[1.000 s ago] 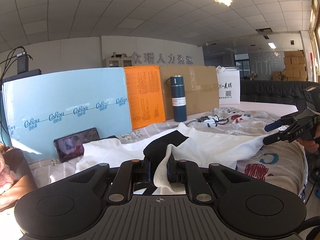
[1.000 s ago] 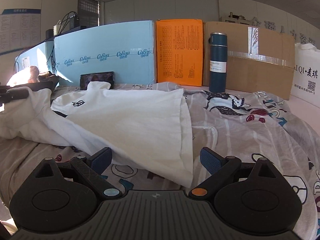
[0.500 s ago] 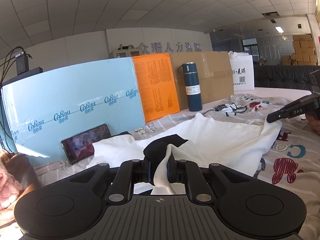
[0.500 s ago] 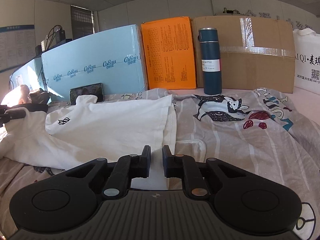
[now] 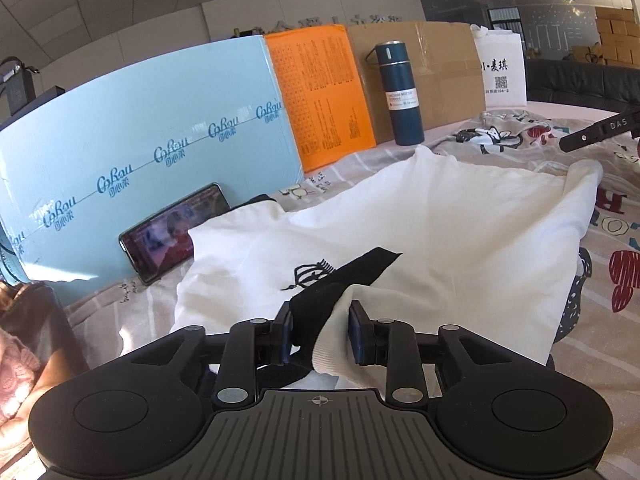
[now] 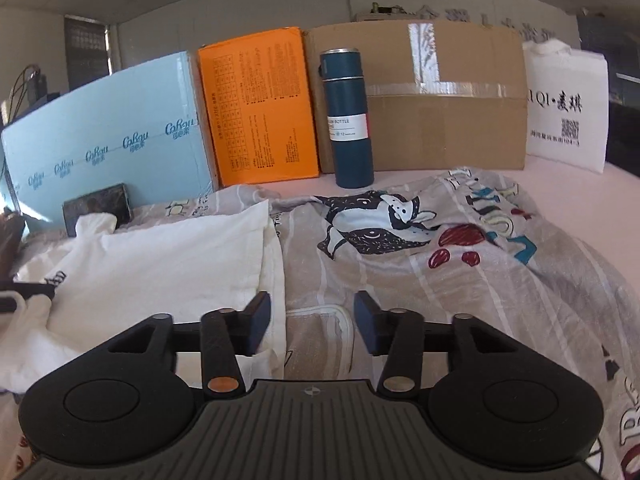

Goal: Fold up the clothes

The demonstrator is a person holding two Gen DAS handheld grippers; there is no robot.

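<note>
A white shirt (image 5: 440, 220) with a black collar (image 5: 320, 300) and a small black crown print lies folded on the printed bedsheet (image 5: 612, 248). My left gripper (image 5: 321, 332) is at the collar end. Its jaws are opening, and bunched collar and white cloth sit loosely between the spread pads. In the right wrist view the shirt (image 6: 160, 264) lies at the left. My right gripper (image 6: 312, 320) hovers at its right edge, its jaws opening, with only the shirt's hem and the sheet under the gap. A finger (image 5: 592, 133) of the right gripper shows at the far right of the left wrist view.
Along the back stand a light blue board (image 5: 140, 152), an orange box (image 6: 260, 112), a cardboard box (image 6: 440, 112), a dark blue flask (image 6: 348, 120) and a white bag (image 6: 564, 104). A phone (image 5: 172, 232) leans on the blue board. A person's pink sleeve (image 5: 16, 360) is at the left edge.
The left jaws, shut on the collar before, have spread, and the shirt has come down flat on the bed. The right jaws went from wide to nearly shut at the shirt's edge, then apart again.
</note>
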